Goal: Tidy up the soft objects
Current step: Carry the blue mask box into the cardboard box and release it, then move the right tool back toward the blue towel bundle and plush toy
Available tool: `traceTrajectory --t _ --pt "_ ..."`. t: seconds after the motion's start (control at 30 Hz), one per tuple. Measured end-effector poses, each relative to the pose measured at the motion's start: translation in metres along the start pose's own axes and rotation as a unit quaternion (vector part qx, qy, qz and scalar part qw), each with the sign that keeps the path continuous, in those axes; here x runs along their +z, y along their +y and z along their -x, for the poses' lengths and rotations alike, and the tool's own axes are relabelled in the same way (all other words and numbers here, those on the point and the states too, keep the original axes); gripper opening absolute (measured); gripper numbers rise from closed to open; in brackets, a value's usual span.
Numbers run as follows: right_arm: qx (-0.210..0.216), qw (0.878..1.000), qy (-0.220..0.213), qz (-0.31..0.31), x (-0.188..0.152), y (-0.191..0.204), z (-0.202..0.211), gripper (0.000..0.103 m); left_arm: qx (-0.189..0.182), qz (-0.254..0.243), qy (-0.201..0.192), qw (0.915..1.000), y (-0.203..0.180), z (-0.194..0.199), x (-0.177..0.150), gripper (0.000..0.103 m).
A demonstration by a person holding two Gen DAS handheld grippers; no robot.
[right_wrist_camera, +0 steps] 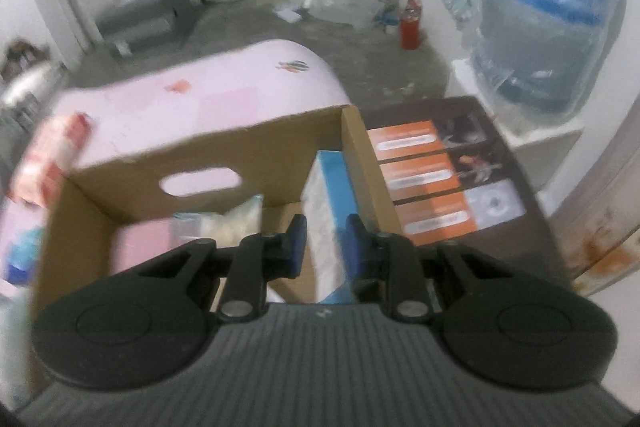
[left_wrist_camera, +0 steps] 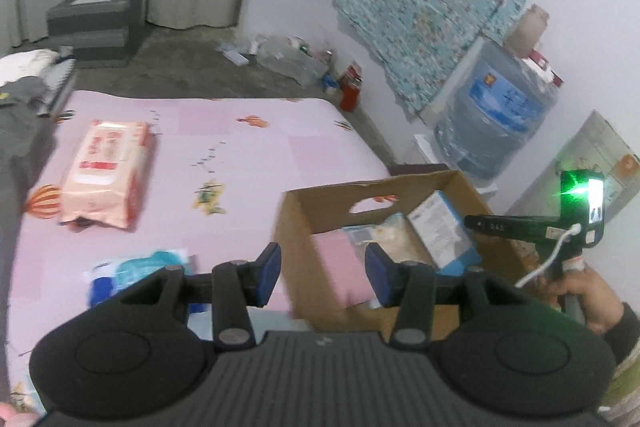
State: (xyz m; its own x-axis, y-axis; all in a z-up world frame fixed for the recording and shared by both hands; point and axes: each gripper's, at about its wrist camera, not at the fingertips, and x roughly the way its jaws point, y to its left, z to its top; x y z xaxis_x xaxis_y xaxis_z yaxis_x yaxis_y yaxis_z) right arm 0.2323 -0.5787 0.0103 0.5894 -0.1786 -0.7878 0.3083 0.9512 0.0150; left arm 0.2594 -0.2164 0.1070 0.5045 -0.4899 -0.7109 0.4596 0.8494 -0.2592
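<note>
My right gripper (right_wrist_camera: 323, 245) pinches the blue-white pack (right_wrist_camera: 332, 195) upright inside the cardboard box (right_wrist_camera: 120, 201) at frame centre, while only the left view shows my left gripper (left_wrist_camera: 322, 275) spread and empty, and the pink wipes pack (left_wrist_camera: 106, 173) on the bed (left_wrist_camera: 240, 163), mid-left.

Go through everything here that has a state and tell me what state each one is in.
left gripper: open, holding nothing
right gripper: partly open around the blue and white pack, grip unclear
blue and white pack: standing on edge inside the box
cardboard box: open-topped, partly filled
pink wipes pack: lying flat on the bed
blue packet: lying on the bed
</note>
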Motion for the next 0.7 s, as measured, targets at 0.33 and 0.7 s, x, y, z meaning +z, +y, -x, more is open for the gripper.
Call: traceTrajectory --t 0.33,0.7 --pt "-0.024 0.999 0.030 0.009 -0.001 0.017 -0.026 0.020 0.022 0.029 -0.018 0.9992 0.050 0.020 -0.025 0.048" --pt "0.066 0.995 0.057 -0.055 -0.007 0.016 -0.029 0.021 0.019 0.040 -0.014 0.9989 0.063 0.021 -0.038 0.048"
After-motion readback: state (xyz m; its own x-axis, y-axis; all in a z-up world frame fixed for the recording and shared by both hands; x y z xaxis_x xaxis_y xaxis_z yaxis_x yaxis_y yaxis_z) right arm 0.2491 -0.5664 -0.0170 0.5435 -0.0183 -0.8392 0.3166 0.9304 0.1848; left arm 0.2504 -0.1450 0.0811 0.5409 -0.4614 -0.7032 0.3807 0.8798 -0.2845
